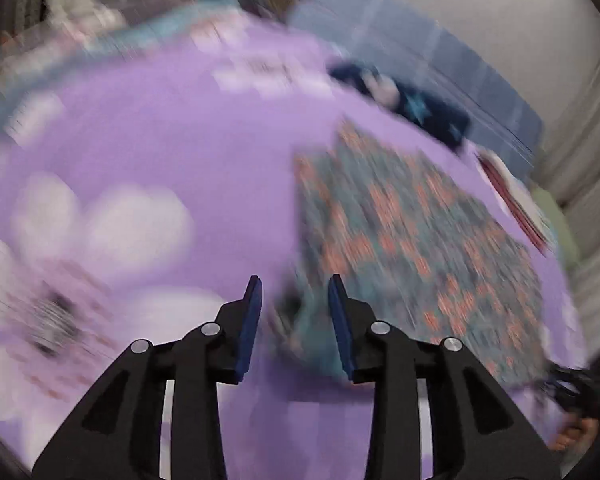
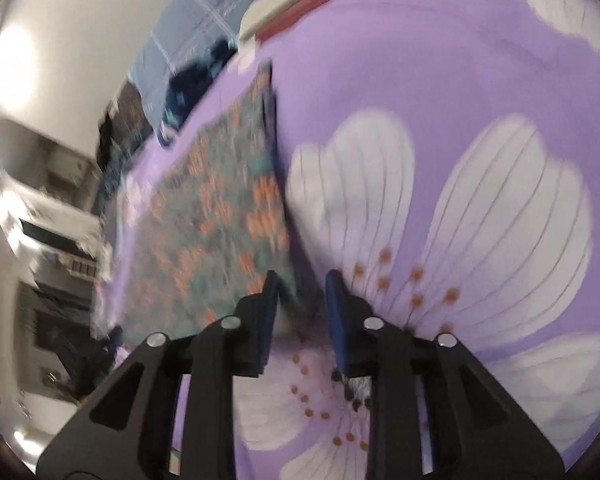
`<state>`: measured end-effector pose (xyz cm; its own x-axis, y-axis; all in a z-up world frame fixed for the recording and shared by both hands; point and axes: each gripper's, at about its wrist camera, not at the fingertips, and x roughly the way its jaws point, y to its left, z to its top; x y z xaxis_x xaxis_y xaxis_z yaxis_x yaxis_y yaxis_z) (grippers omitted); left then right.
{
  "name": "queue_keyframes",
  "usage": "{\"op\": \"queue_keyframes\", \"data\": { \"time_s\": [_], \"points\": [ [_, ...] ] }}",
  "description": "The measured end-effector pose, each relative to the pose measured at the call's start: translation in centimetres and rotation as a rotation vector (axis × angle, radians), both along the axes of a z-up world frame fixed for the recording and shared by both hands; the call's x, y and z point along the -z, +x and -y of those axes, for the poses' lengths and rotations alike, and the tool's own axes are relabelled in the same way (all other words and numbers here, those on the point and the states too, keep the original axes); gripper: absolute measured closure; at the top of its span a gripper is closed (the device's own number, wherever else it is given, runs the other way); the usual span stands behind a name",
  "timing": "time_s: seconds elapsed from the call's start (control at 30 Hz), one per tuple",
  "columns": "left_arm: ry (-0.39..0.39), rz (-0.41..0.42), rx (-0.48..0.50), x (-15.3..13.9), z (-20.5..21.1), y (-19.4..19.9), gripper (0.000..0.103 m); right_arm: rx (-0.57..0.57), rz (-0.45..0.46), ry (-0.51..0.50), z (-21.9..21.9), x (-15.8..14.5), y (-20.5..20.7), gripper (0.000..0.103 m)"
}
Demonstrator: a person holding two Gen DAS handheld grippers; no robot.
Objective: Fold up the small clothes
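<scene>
The purple bedsheet printed with large white flowers covered nearly everything in both views and served as the work surface. On it lay the teal cloth patterned with orange-red blossoms, spread flat and roughly rectangular, the one small garment within reach. Beyond the far end of that cloth sat a crumpled dark navy garment, and off its far side, near the sheet's edge, a folded pale and red-striped stack; motion blur made both hard to read.

Relative to the teal cloth, the two tools flanked its near end. The left gripper pointed at the cloth's near corner, with the body of the fabric stretching away forward and to its right. The right gripper stood at the opposite near corner, the cloth running forward and to its left, its long axis leading away from both tools toward the navy garment.

Both grippers had their blue pads parted by a moderate gap and appeared to hold nothing, though cloth edge showed between the pads in each view and blur left contact uncertain. Neither looked clearly nearer; a two-corner pinch and fold away along the long axis seemed the likely call.
</scene>
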<state>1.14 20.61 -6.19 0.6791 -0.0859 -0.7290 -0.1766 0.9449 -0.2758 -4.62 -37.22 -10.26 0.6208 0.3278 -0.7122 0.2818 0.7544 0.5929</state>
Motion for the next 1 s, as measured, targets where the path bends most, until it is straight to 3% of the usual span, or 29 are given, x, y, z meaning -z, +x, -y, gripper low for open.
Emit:
{"op": "queue_keyframes", "data": {
  "time_s": [0.03, 0.1, 0.17, 0.27, 0.4, 0.5, 0.57, 0.6, 0.67, 0.7, 0.77, 0.87, 1.0],
  "points": [
    [0.044, 0.043, -0.011, -1.3, 0.0, 0.2, 0.055, 0.004, 0.036, -0.042, 0.4, -1.1, 0.6, 0.065],
    [0.104, 0.13, -0.005, -3.8, 0.1, 1.3, 0.048, -0.022, 0.104, -0.163, 0.6, -3.5, 2.8, 0.059],
    [0.1, 0.145, 0.043, -4.6, 0.3, 4.1, 0.044, -0.053, 0.138, -0.215, 0.8, -4.9, 6.3, 0.058],
    [0.095, 0.105, 0.116, -4.2, 1.4, 8.9, 0.041, -0.125, 0.116, -0.169, 1.5, -4.5, 12.1, 0.058],
    [0.088, -0.039, 0.198, -1.1, 3.6, 16.7, 0.041, -0.141, 0.04, -0.199, 0.9, -3.1, 19.5, 0.058],
    [0.114, -0.109, 0.191, 1.5, 4.4, 20.5, 0.041, -0.162, 0.0, -0.201, 1.3, -1.6, 22.5, 0.058],
    [0.083, -0.123, 0.199, 2.5, 4.1, 22.0, 0.041, -0.179, -0.016, -0.184, 1.5, -0.6, 23.9, 0.058],
    [0.057, -0.129, 0.209, 3.0, 4.0, 22.7, 0.043, -0.197, -0.018, -0.171, 1.4, -0.2, 24.6, 0.062],
    [0.006, -0.142, 0.267, 3.6, 4.5, 24.0, 0.064, -0.236, -0.016, -0.161, 1.0, 0.3, 25.6, 0.079],
    [0.0, -0.15, 0.303, 3.9, 5.0, 24.6, 0.08, -0.266, -0.015, -0.16, 0.7, 0.5, 25.9, 0.091],
    [0.027, -0.147, 0.322, 4.2, 5.8, 24.9, 0.095, -0.277, -0.007, -0.187, 0.1, 0.7, 26.1, 0.097],
    [0.042, -0.084, 0.311, 2.8, 6.0, 24.1, 0.099, -0.245, 0.06, -0.2, -0.1, -0.7, 25.4, 0.098],
    [0.002, 0.105, 0.291, -3.0, 4.4, 20.1, 0.099, -0.267, 0.225, -0.154, -0.5, -5.0, 23.5, 0.098]
  ]
}}
